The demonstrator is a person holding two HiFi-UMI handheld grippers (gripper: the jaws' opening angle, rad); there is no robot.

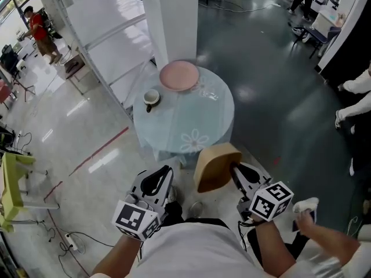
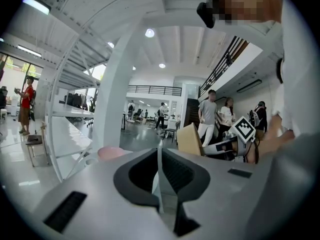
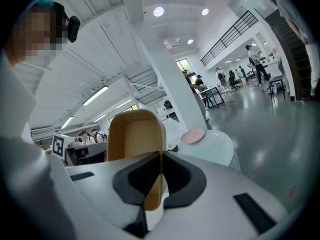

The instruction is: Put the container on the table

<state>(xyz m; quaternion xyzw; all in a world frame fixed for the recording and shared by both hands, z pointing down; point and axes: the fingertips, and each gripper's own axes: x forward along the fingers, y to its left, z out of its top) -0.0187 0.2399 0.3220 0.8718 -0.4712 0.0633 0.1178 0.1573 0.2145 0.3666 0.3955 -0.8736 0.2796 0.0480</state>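
Right tongs (image 1: 236,177) grip tan container (image 1: 215,165) near round table (image 1: 191,119) on glossy floor (image 1: 278,91).

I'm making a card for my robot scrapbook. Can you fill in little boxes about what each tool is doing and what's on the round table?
right tool: shut on the wall of the tan container
left tool: shut, holding nothing
container's place: held up by the table's near side, not set down yet
table: round, pale blue top
on the table: pink plate and cup, apart from each other
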